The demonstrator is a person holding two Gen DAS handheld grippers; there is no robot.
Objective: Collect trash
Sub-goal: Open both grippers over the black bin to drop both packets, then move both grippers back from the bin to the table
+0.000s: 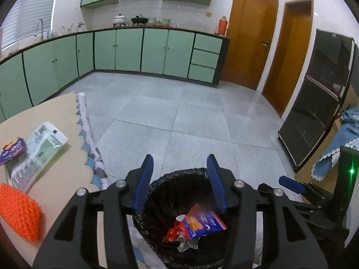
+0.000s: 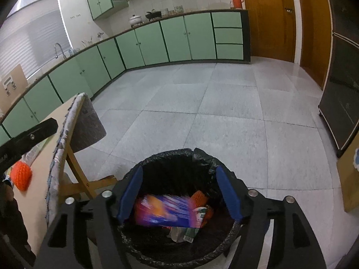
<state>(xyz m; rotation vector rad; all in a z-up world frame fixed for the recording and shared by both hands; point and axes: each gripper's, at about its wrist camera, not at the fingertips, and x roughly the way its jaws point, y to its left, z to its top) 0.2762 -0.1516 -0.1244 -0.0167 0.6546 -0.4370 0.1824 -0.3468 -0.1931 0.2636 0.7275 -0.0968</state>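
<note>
left wrist view: left tongs (image 1: 180, 183) spread wide, gripping nothing, above the round bin with black plastic liner (image 1: 163, 179). inside it a blue and orange snack packet (image 1: 202, 222) lies sharp and readable on top of a red wrapper (image 1: 171, 234) and crumpled white scraps. only this view shows the bench top: tan bench (image 1: 56, 112) to the left, carrying a green and white printed paper bag (image 1: 42, 143), a small purple and orange packet (image 1: 12, 150) and an orange knitted net pouch (image 1: 19, 213). part of the right tongs appears at the right edge, one blue pad (image 1: 290, 183) visible.

right wrist view: right tongs (image 2: 180, 194) also released and empty, over the same bin (image 2: 170, 154). here the blue and orange packet (image 2: 163, 210) is motion-smeared, print unreadable; orange netting (image 2: 198, 198) and a green-white scrap (image 2: 190, 233) sit beside and under it. bench seen edge-on, wooden legs (image 2: 76, 168) visible, orange pouch (image 2: 21, 176) partly hidden behind a black arm. bin bottom is cut off by the tongs' body in both views.
</note>
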